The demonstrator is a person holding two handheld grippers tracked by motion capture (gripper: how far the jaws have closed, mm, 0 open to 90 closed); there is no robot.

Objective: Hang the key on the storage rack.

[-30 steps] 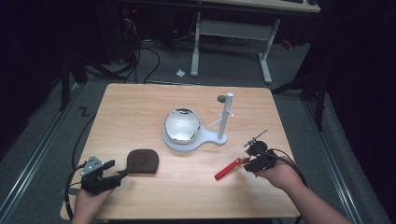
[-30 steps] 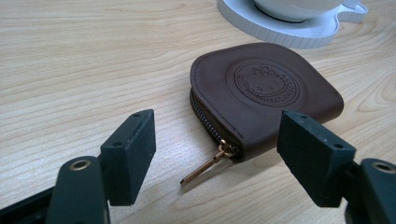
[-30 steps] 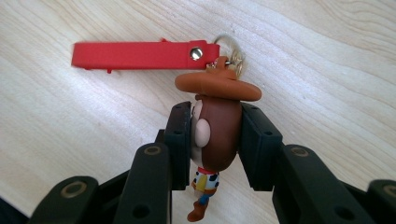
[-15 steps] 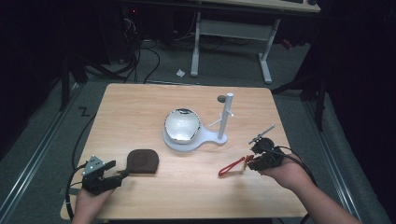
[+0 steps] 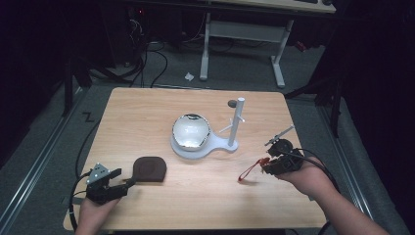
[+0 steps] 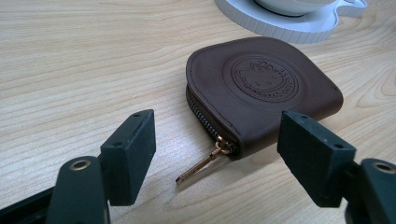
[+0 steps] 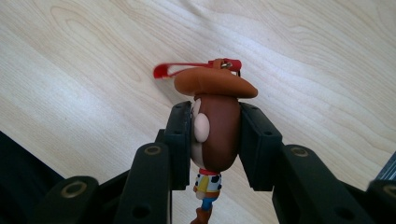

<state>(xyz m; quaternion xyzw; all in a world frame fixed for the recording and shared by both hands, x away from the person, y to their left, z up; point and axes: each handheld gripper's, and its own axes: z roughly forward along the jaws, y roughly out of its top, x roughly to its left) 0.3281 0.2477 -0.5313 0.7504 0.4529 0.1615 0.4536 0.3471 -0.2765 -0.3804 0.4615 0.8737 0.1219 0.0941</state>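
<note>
Your right gripper (image 5: pixel 268 165) has drifted rightward, clamping the cowboy keychain (image 7: pixel 215 122); left gripper (image 6: pixel 219 161) gapes before the brown zip pouch (image 6: pixel 261 91)—grip its pull next.

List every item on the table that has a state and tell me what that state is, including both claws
Left claw: open, jaws either side of the pouch's zipper pull, not touching it.
Right claw: shut on the cowboy figure, held by its head.
Brown pouch: lying flat, zipped shut.
Red strap: hanging from the figure, end near the table.
White stand: upright.
Shiny bowl: resting on the stand's base.
</note>
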